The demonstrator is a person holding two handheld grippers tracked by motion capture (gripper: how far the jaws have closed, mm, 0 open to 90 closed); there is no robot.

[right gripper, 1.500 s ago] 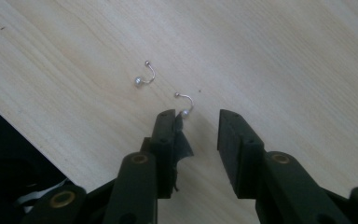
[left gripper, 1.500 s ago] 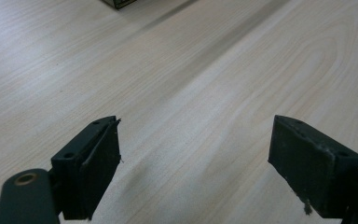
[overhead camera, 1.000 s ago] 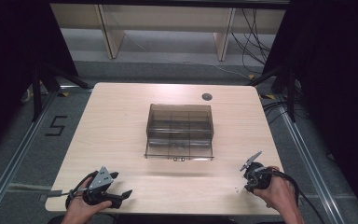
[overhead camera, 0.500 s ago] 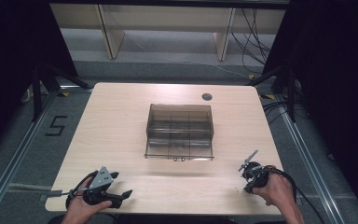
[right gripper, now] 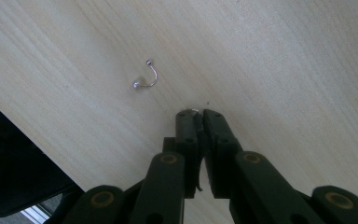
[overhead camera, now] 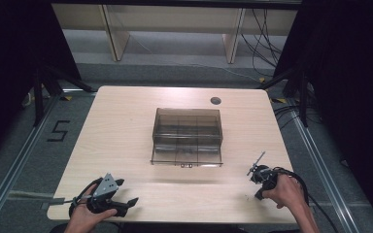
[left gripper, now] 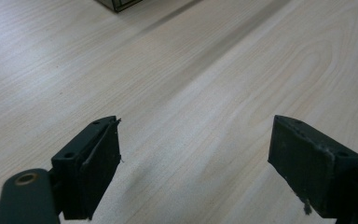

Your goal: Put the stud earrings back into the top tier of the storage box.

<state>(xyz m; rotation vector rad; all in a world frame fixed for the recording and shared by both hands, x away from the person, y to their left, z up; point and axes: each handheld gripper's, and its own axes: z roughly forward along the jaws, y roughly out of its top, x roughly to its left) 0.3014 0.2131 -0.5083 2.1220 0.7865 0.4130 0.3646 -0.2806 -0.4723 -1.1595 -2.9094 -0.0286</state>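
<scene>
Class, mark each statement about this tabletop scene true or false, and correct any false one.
1. The left gripper has its jaws wide apart. True.
2. The right gripper is wide open. False: its jaws are closed, with a thin bit of metal glinting at the tips.
3. A small curved metal piece lies on the table. True.
4. The smoky clear box sits at the table's left edge. False: it sits near the middle.

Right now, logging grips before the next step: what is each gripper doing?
Left gripper: open, holding nothing.
Right gripper: closed on a small thin silver metal piece at its tips; what it is cannot be told.
</scene>
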